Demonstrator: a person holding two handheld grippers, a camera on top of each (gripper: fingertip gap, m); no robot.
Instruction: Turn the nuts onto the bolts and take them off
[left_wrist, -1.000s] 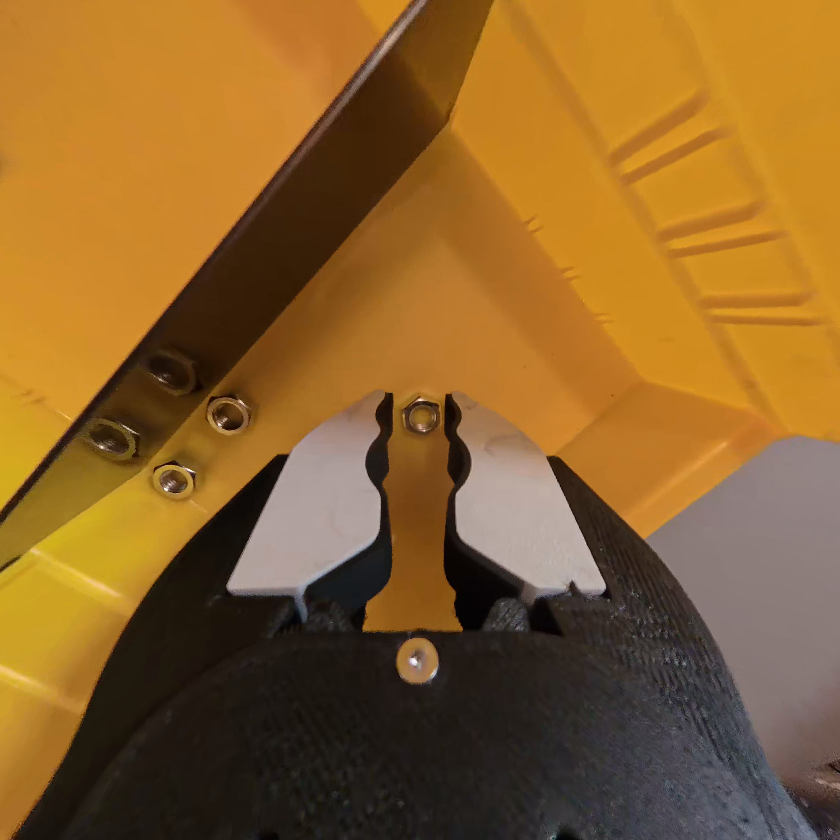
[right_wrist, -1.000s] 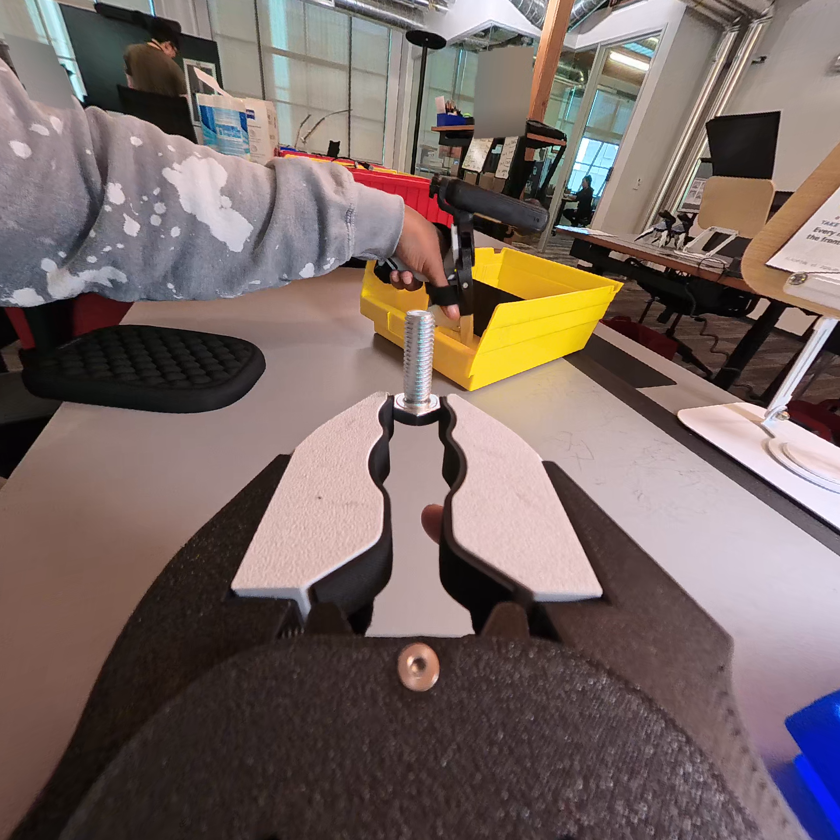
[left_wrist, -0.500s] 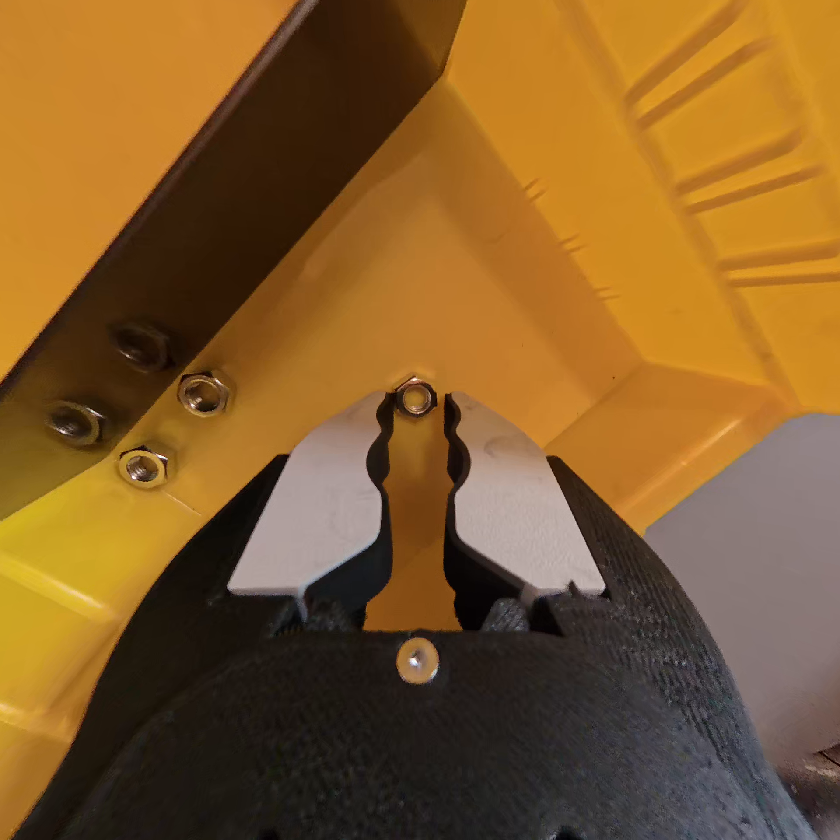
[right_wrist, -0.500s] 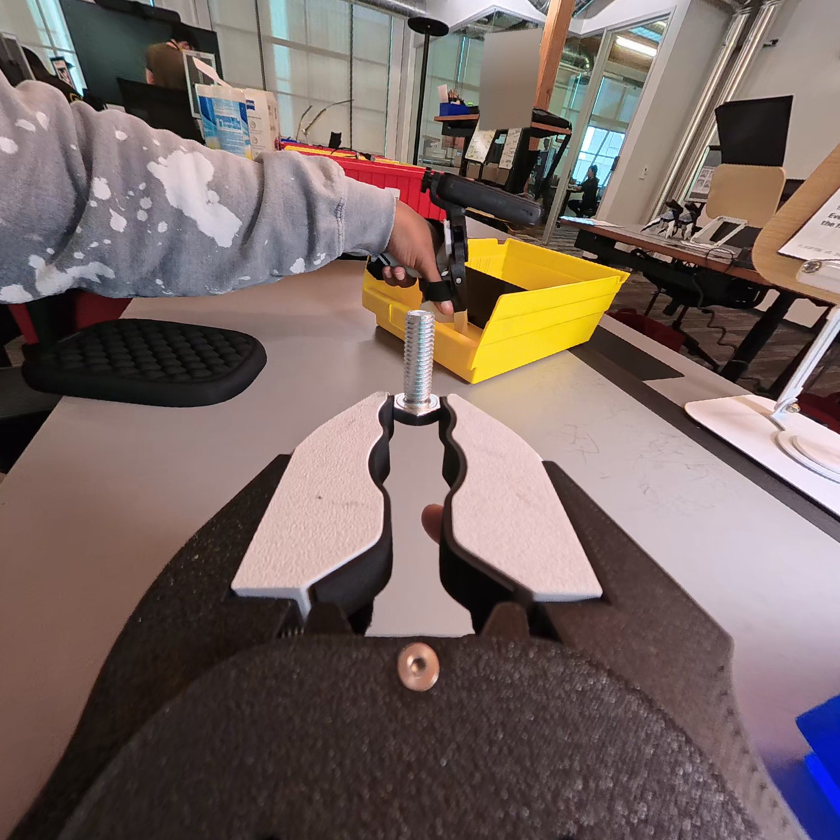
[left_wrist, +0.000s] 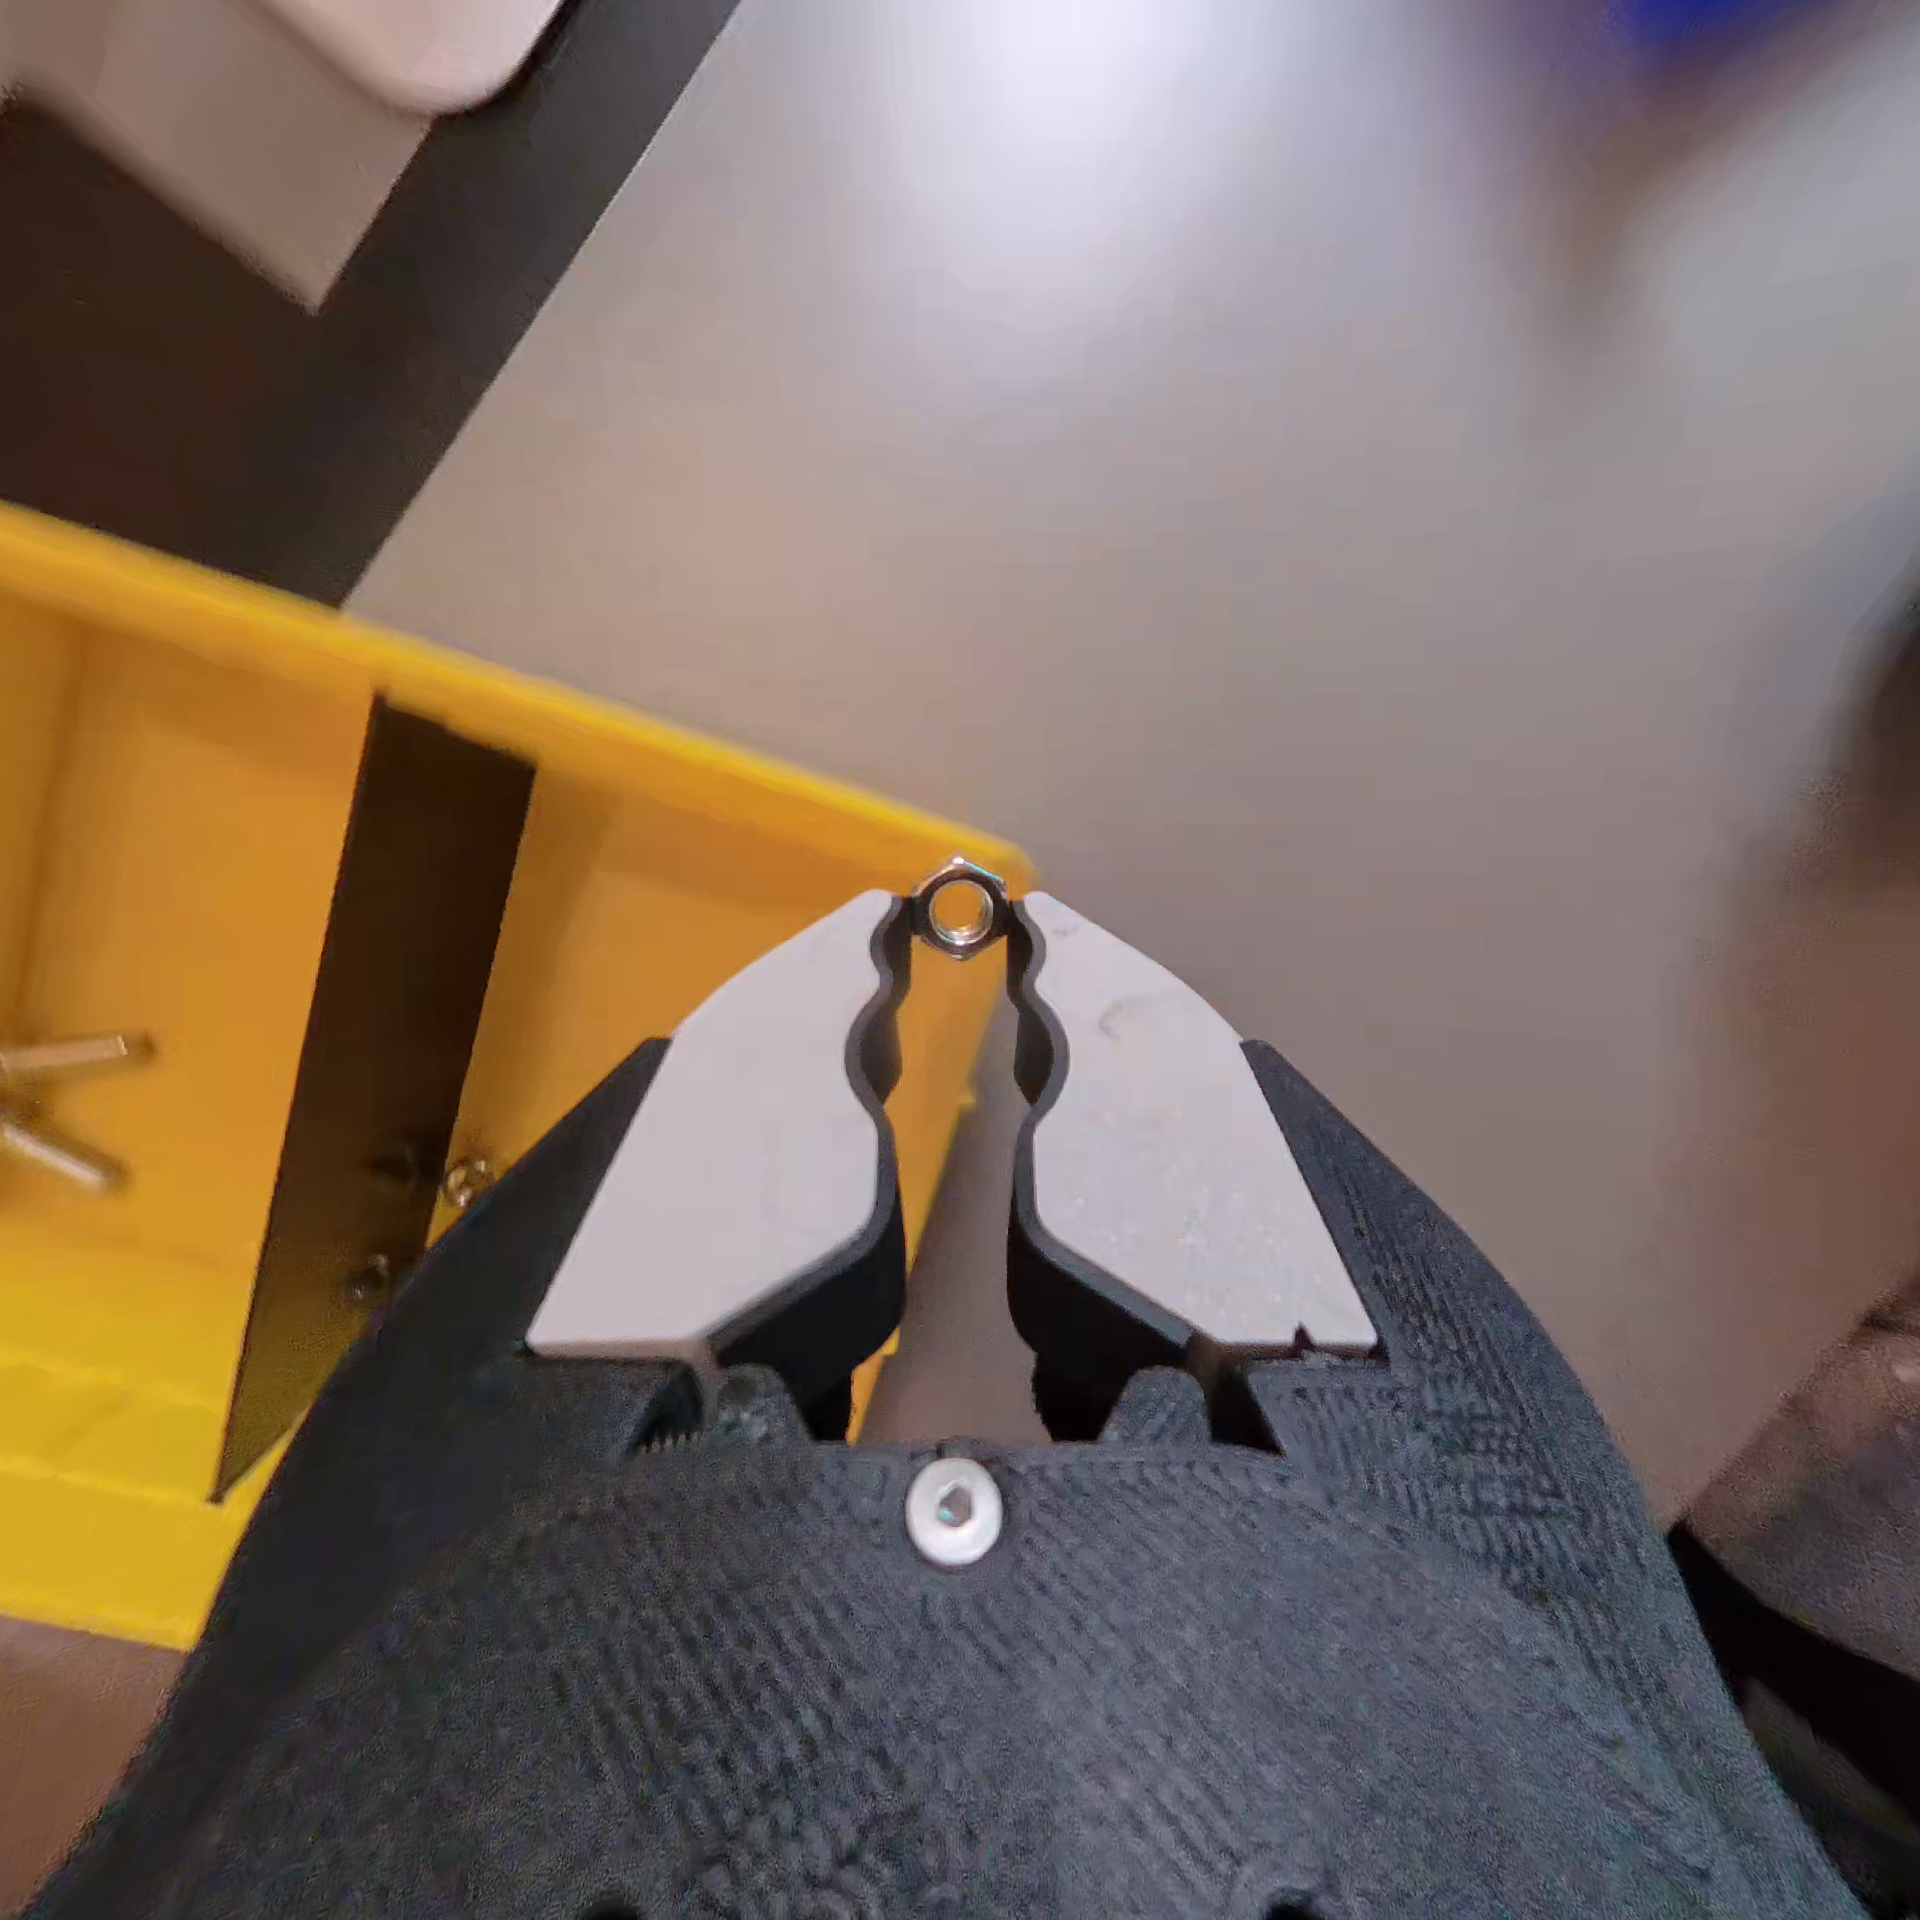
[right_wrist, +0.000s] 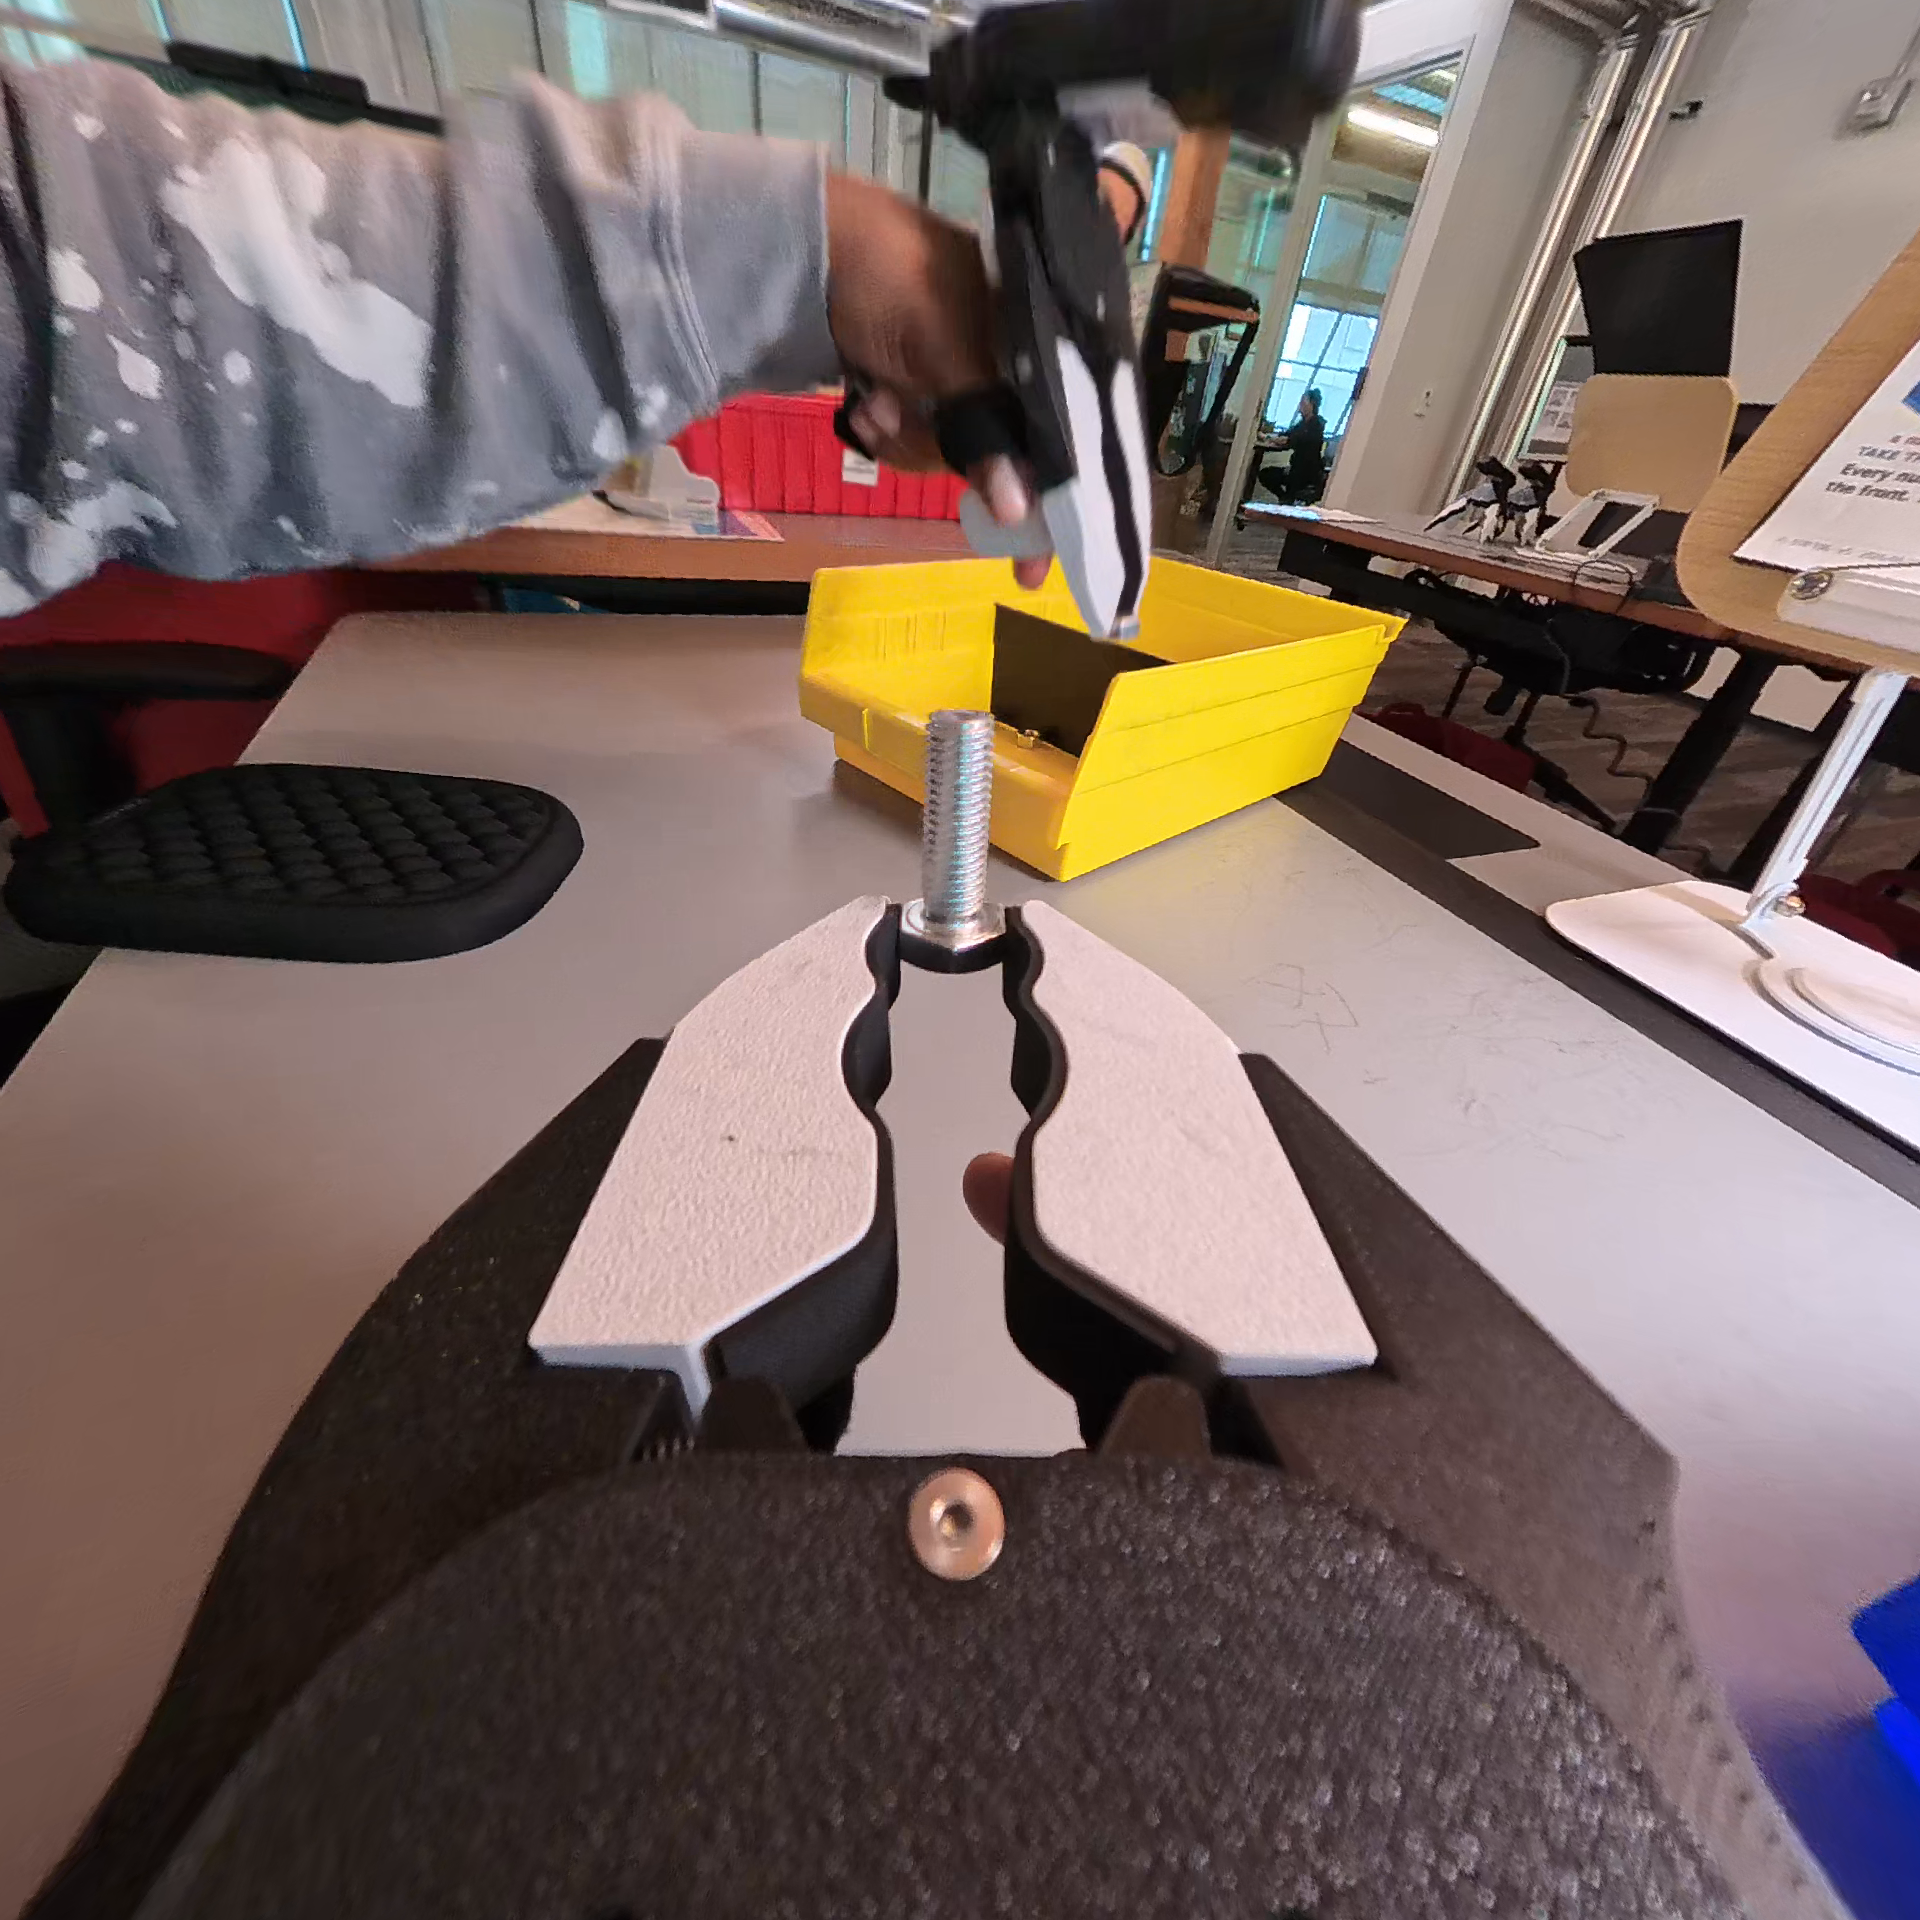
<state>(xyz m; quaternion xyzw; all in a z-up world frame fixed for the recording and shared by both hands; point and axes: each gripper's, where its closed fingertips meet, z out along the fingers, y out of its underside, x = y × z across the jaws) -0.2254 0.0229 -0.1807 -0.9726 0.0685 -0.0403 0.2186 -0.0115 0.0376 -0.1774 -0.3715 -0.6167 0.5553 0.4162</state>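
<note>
While the left gripper (left_wrist: 958, 914) pinches a nut (left_wrist: 957, 923) above the yellow bin (right_wrist: 1226, 727), the right gripper (right_wrist: 954, 930) clamps an upright bolt (right_wrist: 958, 821) over the grey table (right_wrist: 1351, 1039).

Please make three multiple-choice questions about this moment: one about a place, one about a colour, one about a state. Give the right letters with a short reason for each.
1. Where is the nut?
A. on the bin floor
B. between the tips of the left tongs
C. on the bolt

2. What colour is the bin?
A. yellow
B. green
C. white

3. How does the bolt stand in the right tongs?
A. lying flat on the table
B. hanging with thread down
C. upright, held by its head, thread up

Answers:
1 B: the left wrist view shows the nut pinched at the tips, above the bin corner.
2 A: both views show yellow walls.
3 C: the right wrist view shows the thread rising from the closed tips.
</note>
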